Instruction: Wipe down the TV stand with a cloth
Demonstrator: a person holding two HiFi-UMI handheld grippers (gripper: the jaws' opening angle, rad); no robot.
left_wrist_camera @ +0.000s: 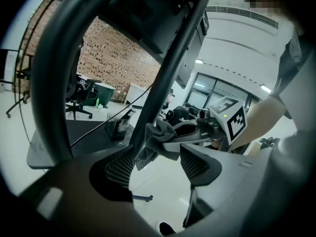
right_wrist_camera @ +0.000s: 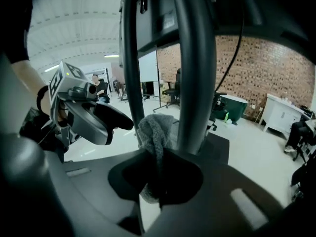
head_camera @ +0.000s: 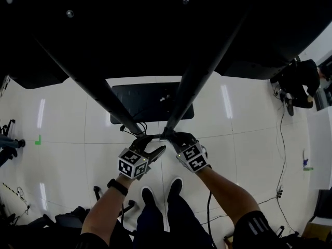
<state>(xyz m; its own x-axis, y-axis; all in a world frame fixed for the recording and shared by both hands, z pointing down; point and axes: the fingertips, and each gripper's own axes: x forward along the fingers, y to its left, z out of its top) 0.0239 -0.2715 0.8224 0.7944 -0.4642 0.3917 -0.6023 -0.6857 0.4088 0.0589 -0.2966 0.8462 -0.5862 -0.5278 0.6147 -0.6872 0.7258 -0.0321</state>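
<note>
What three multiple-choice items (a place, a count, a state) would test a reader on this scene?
1. Where is the grey cloth? A on the floor; B in the right gripper; C on a chair.
2. How many slanted stand poles show in the head view? A one; B two; C four.
3. How do the left gripper's jaws stand? A apart; B shut on a cable; C shut on a pole.
B: its shut jaws pinch the cloth. B: two poles cross the view. A: a wide gap shows between them.
</note>
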